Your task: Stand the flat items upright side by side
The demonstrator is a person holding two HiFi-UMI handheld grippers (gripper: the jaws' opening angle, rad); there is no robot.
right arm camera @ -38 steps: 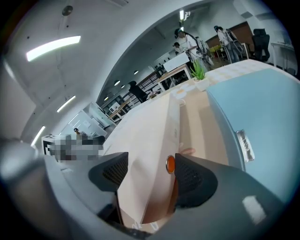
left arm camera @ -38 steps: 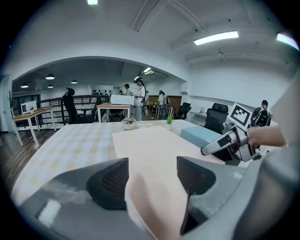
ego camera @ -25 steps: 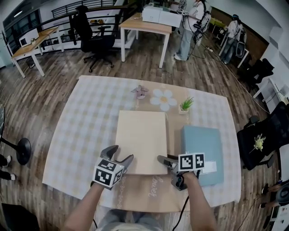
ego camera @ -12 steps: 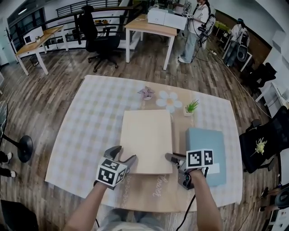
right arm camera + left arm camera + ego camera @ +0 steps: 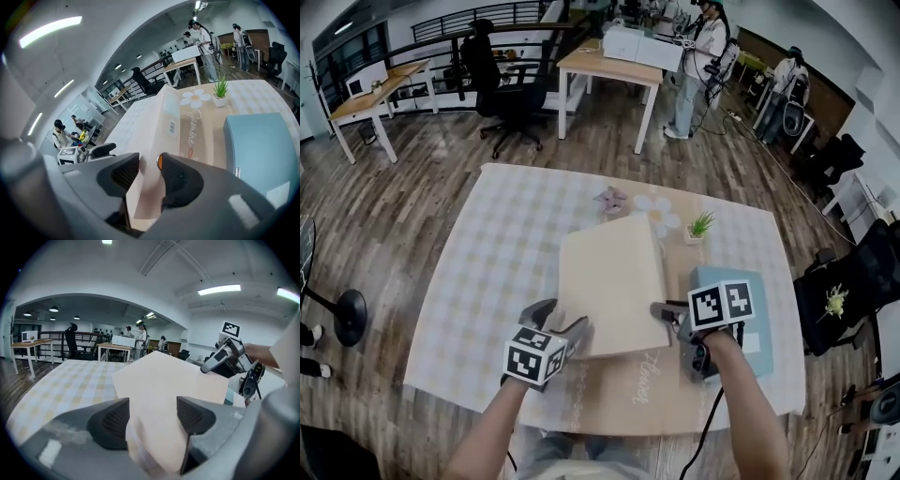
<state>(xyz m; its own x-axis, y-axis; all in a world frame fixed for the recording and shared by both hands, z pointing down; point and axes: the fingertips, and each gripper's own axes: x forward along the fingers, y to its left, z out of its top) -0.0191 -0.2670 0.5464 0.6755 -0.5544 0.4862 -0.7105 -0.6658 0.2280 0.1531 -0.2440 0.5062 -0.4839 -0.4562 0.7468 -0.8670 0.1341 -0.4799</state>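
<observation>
A flat beige box (image 5: 609, 281) lies tilted on the table, its right side lifted off the wooden mat (image 5: 619, 394). My right gripper (image 5: 667, 317) is shut on the box's near right edge (image 5: 161, 117); its jaws have just been closing with that edge between them (image 5: 149, 176). My left gripper (image 5: 564, 317) stands open at the near left corner, with the corner (image 5: 173, 380) between its spread jaws (image 5: 152, 416). A flat light blue box (image 5: 712, 277) lies to the right, partly hidden by my right gripper.
A small potted plant (image 5: 700, 226), a daisy-shaped coaster (image 5: 661, 216) and a small pinkish ornament (image 5: 610, 200) sit behind the boxes. The checked tablecloth (image 5: 487, 281) stretches to the left. Desks, office chairs and people stand in the room beyond.
My right gripper has risen with the beige box's right edge, tipping the box up on its left side. The left gripper has stayed at the near left corner.
</observation>
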